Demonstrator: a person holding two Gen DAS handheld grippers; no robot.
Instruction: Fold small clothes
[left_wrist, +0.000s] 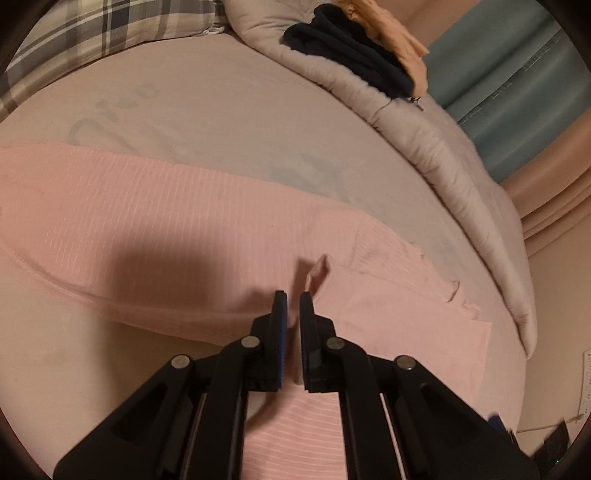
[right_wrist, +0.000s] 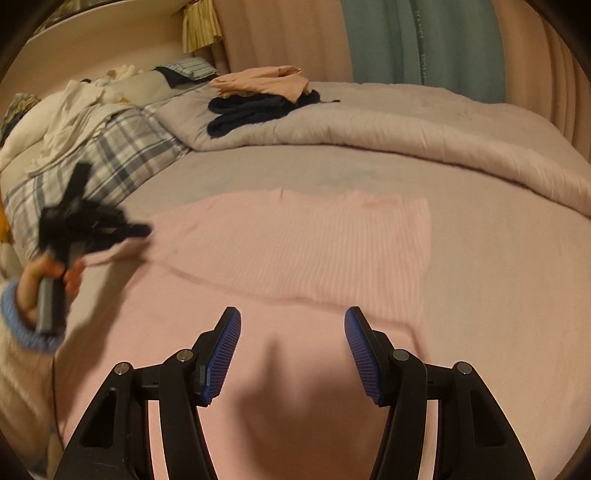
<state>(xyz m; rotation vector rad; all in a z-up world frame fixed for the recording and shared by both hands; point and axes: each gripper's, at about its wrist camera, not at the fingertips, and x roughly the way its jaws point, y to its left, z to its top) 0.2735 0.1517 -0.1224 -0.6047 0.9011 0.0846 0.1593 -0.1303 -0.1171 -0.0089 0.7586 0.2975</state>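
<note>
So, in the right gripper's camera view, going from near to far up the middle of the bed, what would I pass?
Right gripper with open jaws → pink striped garment → bare sheet → folded-back duvet → dark folded clothes → peach garment on top → curtains.

— What lies at the far side of the bed? — A thick pale quilt (right_wrist: 388, 129), bunched in a long roll along the far edge; behind it hang a teal curtain (right_wrist: 424, 40) and pinkish curtains (right_wrist: 280, 37).

— And to the left? — A plaid pillow (right_wrist: 110, 147) near the quilt's end; white crumpled bedding (right_wrist: 62, 110) beyond it; a striped pillow (right_wrist: 192, 68) farther back; the bed sheet (left_wrist: 221, 103) is plain and pale.
</note>
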